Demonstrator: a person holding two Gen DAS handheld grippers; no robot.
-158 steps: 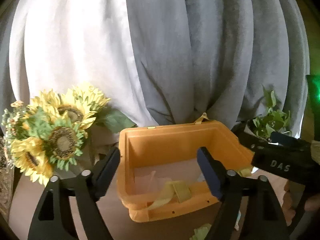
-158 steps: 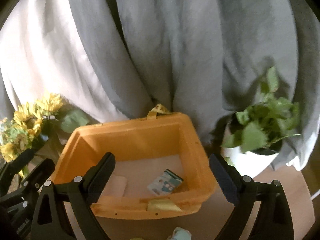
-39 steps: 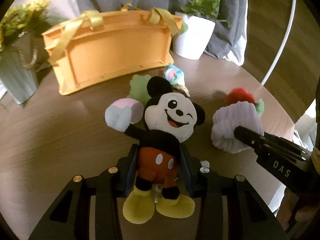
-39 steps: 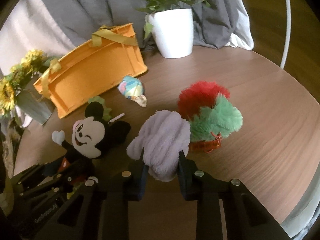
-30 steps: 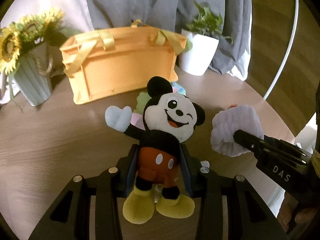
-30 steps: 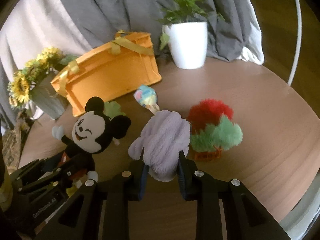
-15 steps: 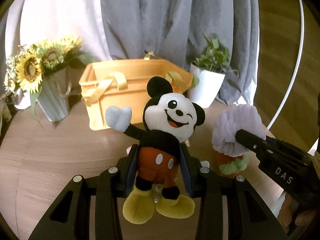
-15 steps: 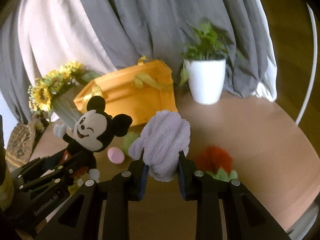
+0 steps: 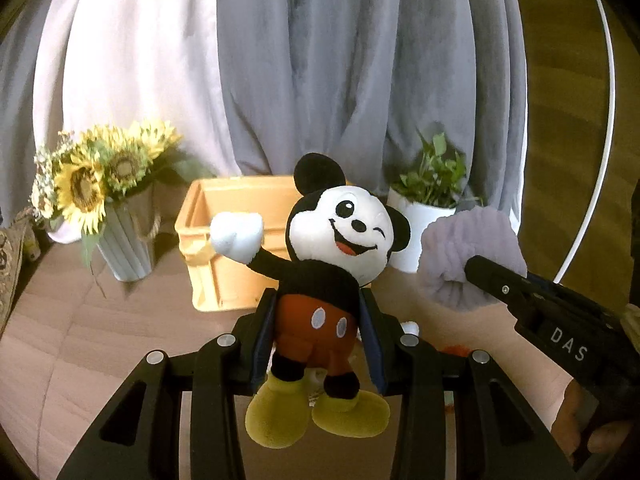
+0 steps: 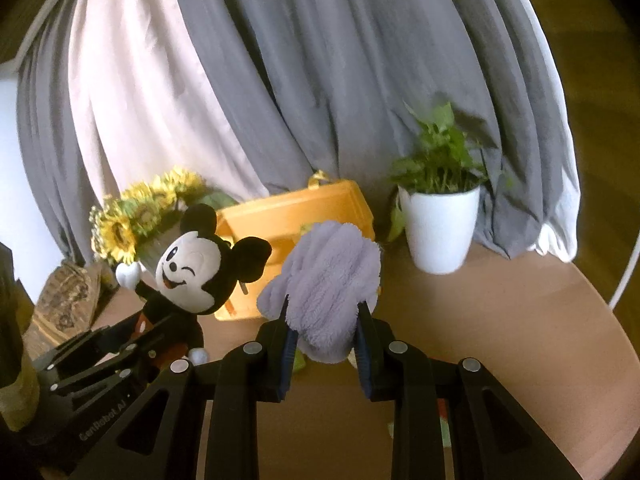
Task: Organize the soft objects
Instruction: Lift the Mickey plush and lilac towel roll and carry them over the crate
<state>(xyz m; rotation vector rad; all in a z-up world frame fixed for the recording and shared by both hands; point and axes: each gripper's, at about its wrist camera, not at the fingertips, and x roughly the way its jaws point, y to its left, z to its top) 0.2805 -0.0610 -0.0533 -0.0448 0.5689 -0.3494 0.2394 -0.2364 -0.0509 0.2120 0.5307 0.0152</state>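
My left gripper (image 9: 318, 320) is shut on a Mickey Mouse plush (image 9: 332, 256) by its red shorts and holds it in the air above the table. My right gripper (image 10: 324, 320) is shut on a fluffy lilac plush (image 10: 328, 276), also lifted. The lilac plush (image 9: 468, 256) shows at the right of the left wrist view, and Mickey (image 10: 196, 276) at the left of the right wrist view. The orange storage box (image 9: 236, 248) stands on the table behind both toys; it also shows in the right wrist view (image 10: 304, 208).
A vase of sunflowers (image 9: 100, 200) stands left of the box and a white potted plant (image 10: 440, 220) right of it. Grey and white curtains hang behind. The round wooden table (image 10: 520, 328) carries small soft toys, mostly hidden below the grippers.
Both grippers have risen further with their toys and tilted up toward the box and curtains. The toys left on the table have dropped almost out of view.
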